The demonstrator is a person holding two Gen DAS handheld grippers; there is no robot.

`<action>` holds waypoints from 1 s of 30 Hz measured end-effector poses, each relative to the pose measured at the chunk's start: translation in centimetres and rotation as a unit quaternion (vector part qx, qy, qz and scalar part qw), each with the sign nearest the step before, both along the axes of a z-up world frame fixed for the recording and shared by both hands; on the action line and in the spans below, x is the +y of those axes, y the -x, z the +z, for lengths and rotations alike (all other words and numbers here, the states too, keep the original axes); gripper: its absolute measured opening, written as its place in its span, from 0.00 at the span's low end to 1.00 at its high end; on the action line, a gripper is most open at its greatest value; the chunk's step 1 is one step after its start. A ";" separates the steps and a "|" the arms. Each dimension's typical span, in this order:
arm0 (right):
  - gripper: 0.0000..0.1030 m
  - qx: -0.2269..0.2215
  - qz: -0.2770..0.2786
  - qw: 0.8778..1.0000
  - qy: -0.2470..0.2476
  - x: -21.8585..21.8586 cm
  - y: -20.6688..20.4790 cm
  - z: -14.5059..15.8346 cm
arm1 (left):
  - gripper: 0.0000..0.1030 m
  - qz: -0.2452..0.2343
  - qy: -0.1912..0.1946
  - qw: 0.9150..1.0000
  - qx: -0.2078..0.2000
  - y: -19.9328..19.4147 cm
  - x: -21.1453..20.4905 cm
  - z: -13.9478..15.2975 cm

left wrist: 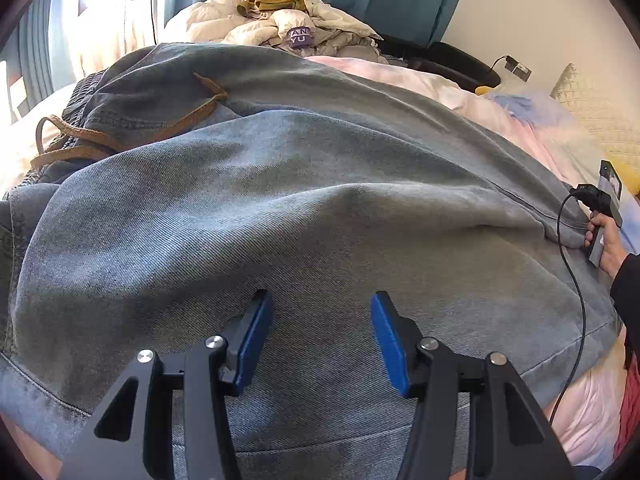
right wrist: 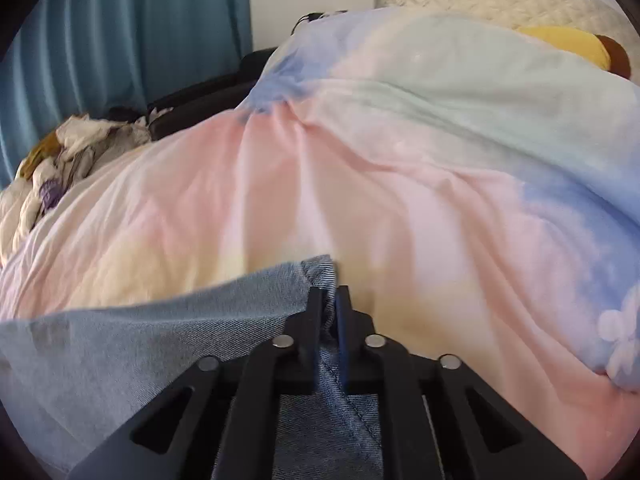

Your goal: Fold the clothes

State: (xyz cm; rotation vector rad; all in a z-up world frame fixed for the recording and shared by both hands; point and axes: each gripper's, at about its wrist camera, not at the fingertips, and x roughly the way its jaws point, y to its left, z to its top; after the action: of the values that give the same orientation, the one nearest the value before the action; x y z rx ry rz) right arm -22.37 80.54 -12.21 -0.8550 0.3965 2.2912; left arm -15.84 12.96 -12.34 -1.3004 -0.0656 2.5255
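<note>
Right wrist view: your right claw (right wrist: 329,304) pinches the denim garment (left wrist: 304,200) at its corner; left claw (left wrist: 320,340) hovers released above it on the bed (right wrist: 360,160); grip the hem evenly

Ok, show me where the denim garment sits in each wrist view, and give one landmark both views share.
Left wrist view: the denim garment fills most of the picture, spread under the open left tool.
Right wrist view: it lies at bottom left and centre, its edge pinched in the shut right tool.
Shared landmark: the pile of unfolded clothes by the teal curtain.
</note>
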 end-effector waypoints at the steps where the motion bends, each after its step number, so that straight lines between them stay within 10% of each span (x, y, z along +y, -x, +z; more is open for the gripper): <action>1: 0.02 0.008 -0.013 1.000 -0.006 0.3 -0.2 0.7 | 0.51 0.002 0.000 1.000 0.002 -0.1 0.0 0.2; 14: 0.08 -0.044 -0.011 0.999 0.005 1.3 -0.3 -2.6 | 0.51 0.027 -0.026 0.999 0.009 0.5 -1.9 1.7; 30: 0.24 0.020 0.092 0.994 0.054 -14.8 -7.9 10.4 | 0.51 0.063 -0.035 0.996 0.057 -2.5 -7.7 8.5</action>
State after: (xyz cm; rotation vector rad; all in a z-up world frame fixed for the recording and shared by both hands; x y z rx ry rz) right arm -14.50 65.76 -1.85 -0.9351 0.4802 2.4777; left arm -13.36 5.24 -3.85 -1.1557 -0.2148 2.6720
